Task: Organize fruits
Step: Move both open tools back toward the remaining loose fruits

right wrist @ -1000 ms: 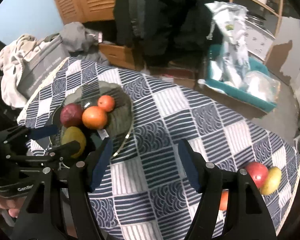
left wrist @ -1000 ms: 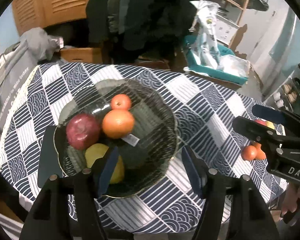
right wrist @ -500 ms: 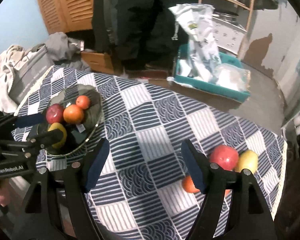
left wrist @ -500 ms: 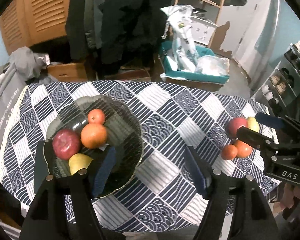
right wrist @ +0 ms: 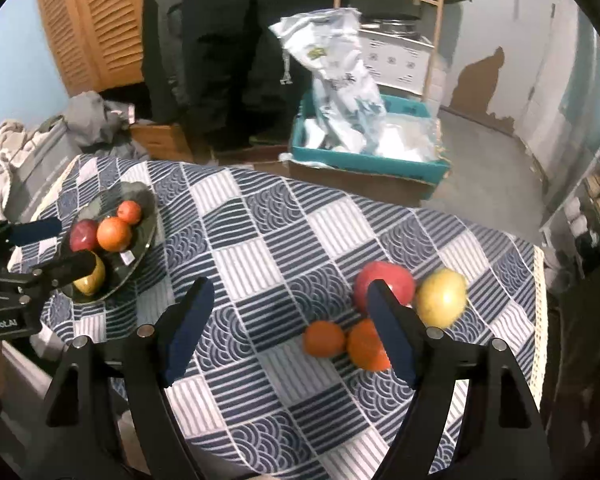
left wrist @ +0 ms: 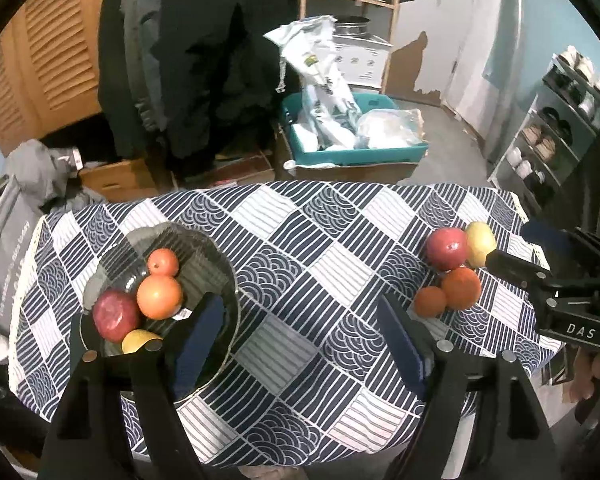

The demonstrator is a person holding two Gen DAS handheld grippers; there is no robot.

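A dark glass plate [left wrist: 220,268] [right wrist: 146,236] on the table's left holds a red apple [left wrist: 115,315], a large orange [left wrist: 159,297], a small orange [left wrist: 163,262] and a yellow fruit [left wrist: 138,340]. On the right lie a red apple [left wrist: 446,248] [right wrist: 388,276], a yellow fruit [left wrist: 480,242] [right wrist: 440,298], a large orange [left wrist: 461,288] [right wrist: 364,346] and a small orange [left wrist: 430,301] [right wrist: 324,338]. My left gripper [left wrist: 300,340] is open and empty above the table's middle. My right gripper [right wrist: 290,332] is open and empty, just left of the loose fruits.
The table [left wrist: 320,240] has a blue and white patterned cloth. Behind it stand a teal bin [left wrist: 356,152] with white bags, a cardboard box [left wrist: 116,178], hanging dark coats [left wrist: 204,60] and a shelf rack [left wrist: 560,120]. Grey bags [left wrist: 8,224] lie at the left.
Both grippers have pulled back and swung right, away from the plate. The loose fruits on the right have come into fuller view. Both stay open.
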